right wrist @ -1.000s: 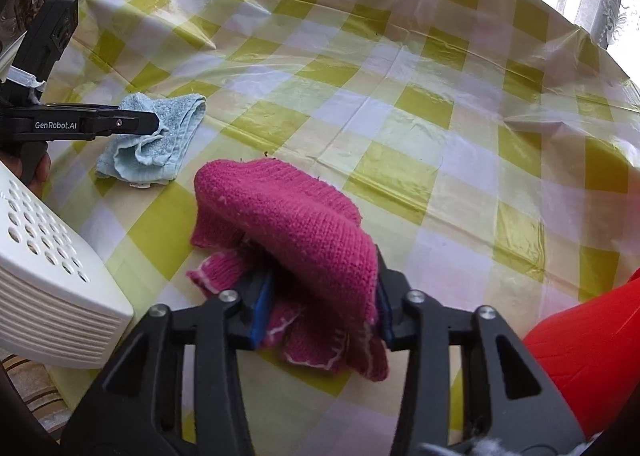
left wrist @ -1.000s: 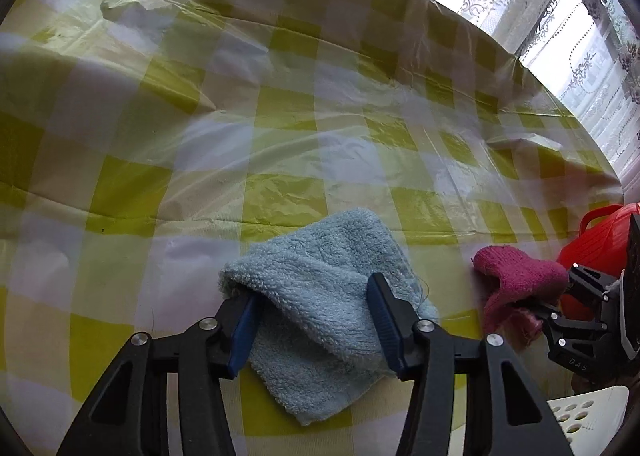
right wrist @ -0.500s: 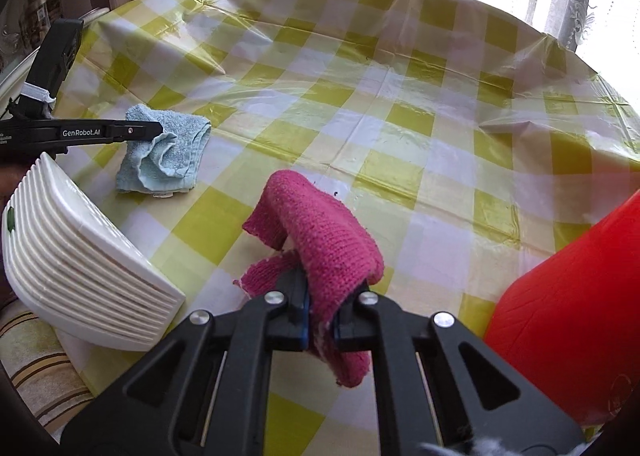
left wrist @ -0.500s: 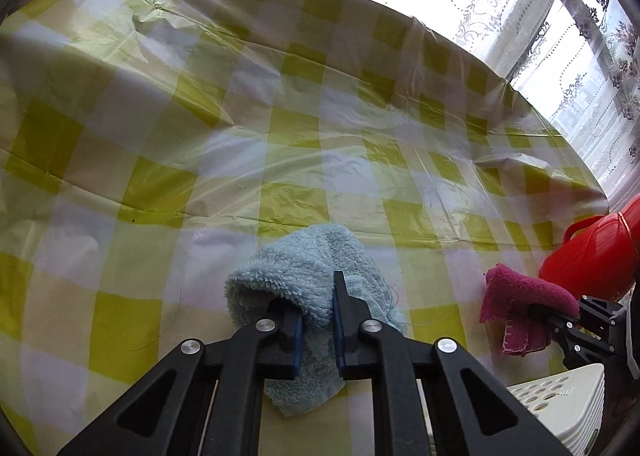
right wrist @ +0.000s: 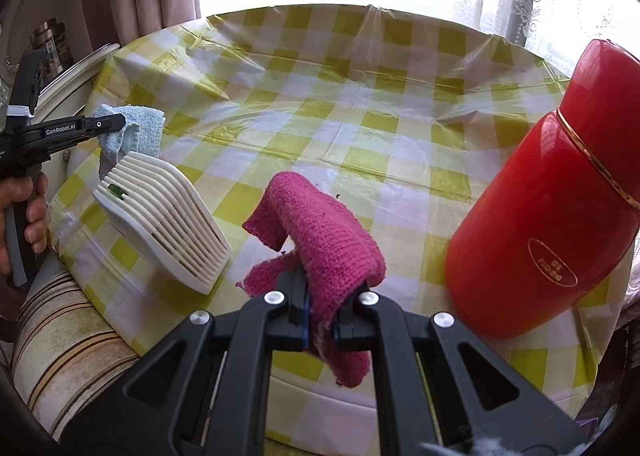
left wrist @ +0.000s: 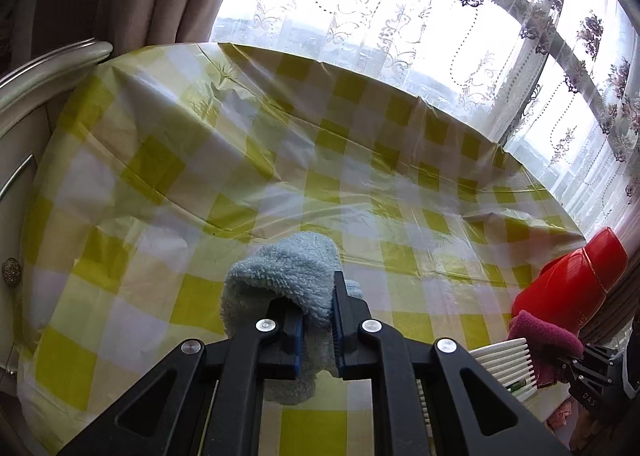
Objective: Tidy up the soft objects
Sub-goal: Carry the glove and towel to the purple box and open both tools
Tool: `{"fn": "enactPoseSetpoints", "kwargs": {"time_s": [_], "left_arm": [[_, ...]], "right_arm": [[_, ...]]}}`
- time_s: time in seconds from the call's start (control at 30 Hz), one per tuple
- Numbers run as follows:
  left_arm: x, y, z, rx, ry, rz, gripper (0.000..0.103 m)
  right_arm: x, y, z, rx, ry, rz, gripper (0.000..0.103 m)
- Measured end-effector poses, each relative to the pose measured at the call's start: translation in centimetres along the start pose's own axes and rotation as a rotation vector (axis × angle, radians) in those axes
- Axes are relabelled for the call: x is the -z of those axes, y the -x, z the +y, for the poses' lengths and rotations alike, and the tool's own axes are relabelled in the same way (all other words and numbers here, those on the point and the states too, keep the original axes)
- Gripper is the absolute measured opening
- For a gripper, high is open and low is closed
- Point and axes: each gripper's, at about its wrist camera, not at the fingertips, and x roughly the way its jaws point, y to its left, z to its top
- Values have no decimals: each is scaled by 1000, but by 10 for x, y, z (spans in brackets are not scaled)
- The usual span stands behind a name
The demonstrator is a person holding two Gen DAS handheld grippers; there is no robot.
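Both claws are clenched: the left gripper [left wrist: 316, 320] on the fluffy pale-blue terry cloth [left wrist: 280, 280], the right gripper [right wrist: 320, 316] on the pink knitted cloth [right wrist: 324, 240], each hanging clear of the checked tablecloth beside the white slatted plastic basket [right wrist: 168, 224]. Best carry each over the basket's open top (its mouth faces away here) before releasing, so no trailing end snags the rim.

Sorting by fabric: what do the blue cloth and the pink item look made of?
Blue cloth: likely terry or microfibre, fluffy looped pile, matte. Pink item: apparently knitted yarn, visible ribbed stitch rows, slightly fuzzy; fibre type unclear.
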Motion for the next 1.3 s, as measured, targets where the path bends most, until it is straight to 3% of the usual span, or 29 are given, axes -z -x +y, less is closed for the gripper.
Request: {"fn": "enactPoseSetpoints", "kwargs": {"time_s": [0.23, 0.57, 1.03, 1.3], "left_arm": [[4, 52, -22, 48, -21, -79, 12], [14, 108, -88, 197, -112, -131, 12], [65, 128, -189, 413, -227, -18, 12], [109, 122, -250, 561, -253, 134, 12]], "right_arm": [[20, 43, -5, 27, -47, -27, 9], [56, 106, -28, 106, -123, -46, 9], [118, 174, -71, 256, -242, -46, 9], [157, 207, -102, 388, -342, -29, 9]]}}
